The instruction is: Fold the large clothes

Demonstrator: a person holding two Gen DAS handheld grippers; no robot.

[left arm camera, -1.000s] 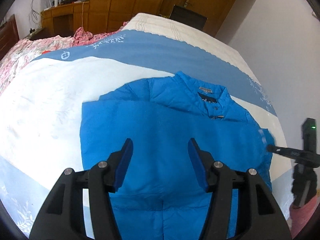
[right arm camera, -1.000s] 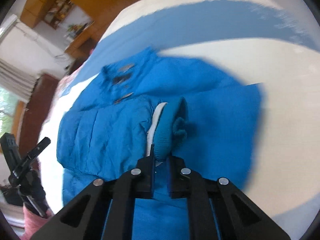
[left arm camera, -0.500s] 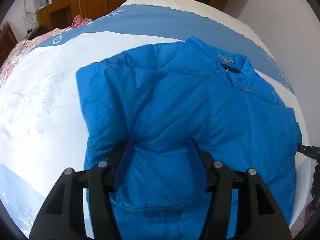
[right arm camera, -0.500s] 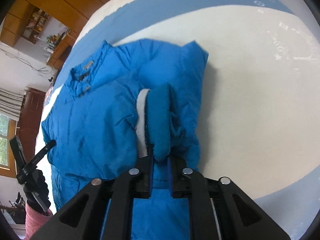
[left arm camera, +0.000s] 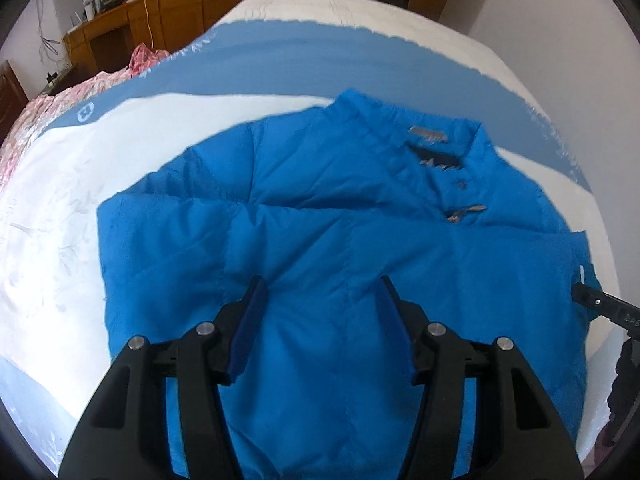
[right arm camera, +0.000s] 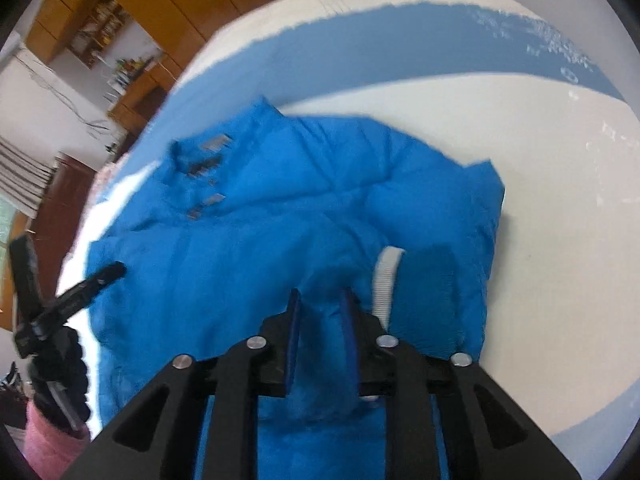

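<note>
A puffy, quilted blue jacket [left arm camera: 320, 248] lies flat on the white-and-blue bedspread [left arm camera: 60, 208], collar toward twelve o'clock, both sleeves folded in across its front. The left gripper [left arm camera: 320, 304] hangs over it with jaws half apart, gripping nothing. The right gripper [right arm camera: 320, 320] has just been loosening, jaws slightly parted; the ribbed knit cuff [right arm camera: 424, 280] lies at two o'clock of it, free.

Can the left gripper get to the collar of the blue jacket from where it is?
Probably yes. The left gripper hangs open over the blue jacket, and only flat jacket lies between it and the collar farther up the bed. Nothing blocks the way.
</note>
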